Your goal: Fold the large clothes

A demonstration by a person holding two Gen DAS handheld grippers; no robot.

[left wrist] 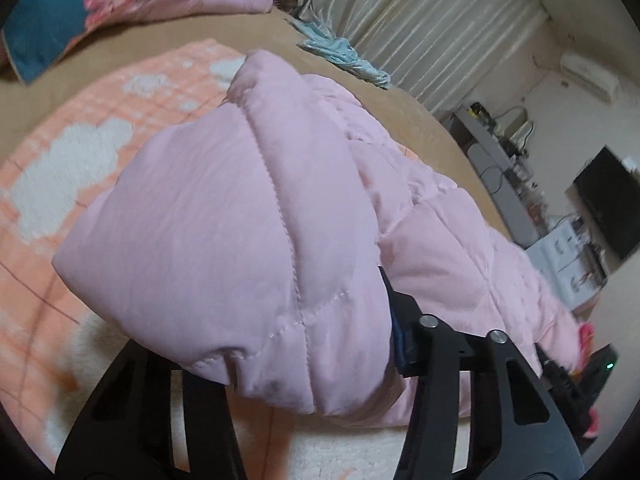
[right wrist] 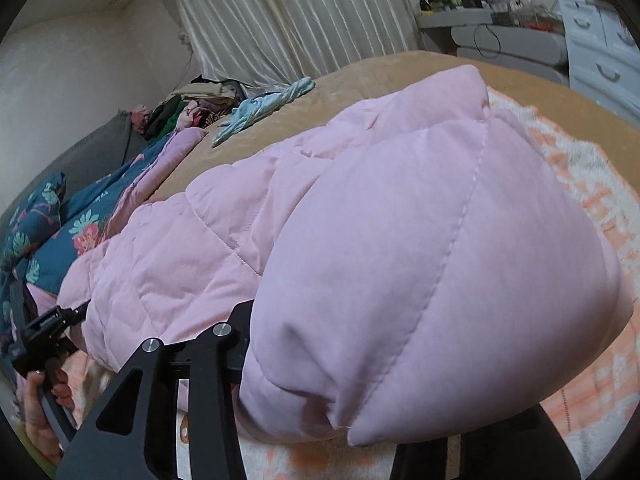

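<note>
Bed (left wrist: 340,92), tan cover, fills the middle of both views; peach blanket with white cloud shapes (left wrist: 80,152) lies over it, left half of the left wrist view, right edge of the right wrist view

Pink quilted jacket (left wrist: 240,232) is the task's thing: lifted, bulging across the centre of both frames, one end draped over each tool, with the blanket showing beneath its lower edge

Left gripper (left wrist: 320,376), bottom centre of its frame: black arms run up under the padding, which hides the tips. Fabric seems caught there, but I cannot tell whether the tongs are pressed together on it. Right gripper (right wrist: 320,384), bottom centre of its own frame: same case, tips buried, closure not readable

Step, as I judge it: mid-fold carry, one edge of the jacket raised between the two tools. Next move likely calls for both ends to travel level and together, then to lay the raised edge down on the rest of the garment. Slippery, puffy stuff may slide or spring open

Blue floral quilt (right wrist: 68,224) bunched at left of the right view. Pale curtain (right wrist: 288,12) along the top. White drawers (right wrist: 600,40) upper right. Light blue cloth (right wrist: 264,108) on the far bed edge, upper centre. Dark screen (left wrist: 608,208) at right of the left view
</note>
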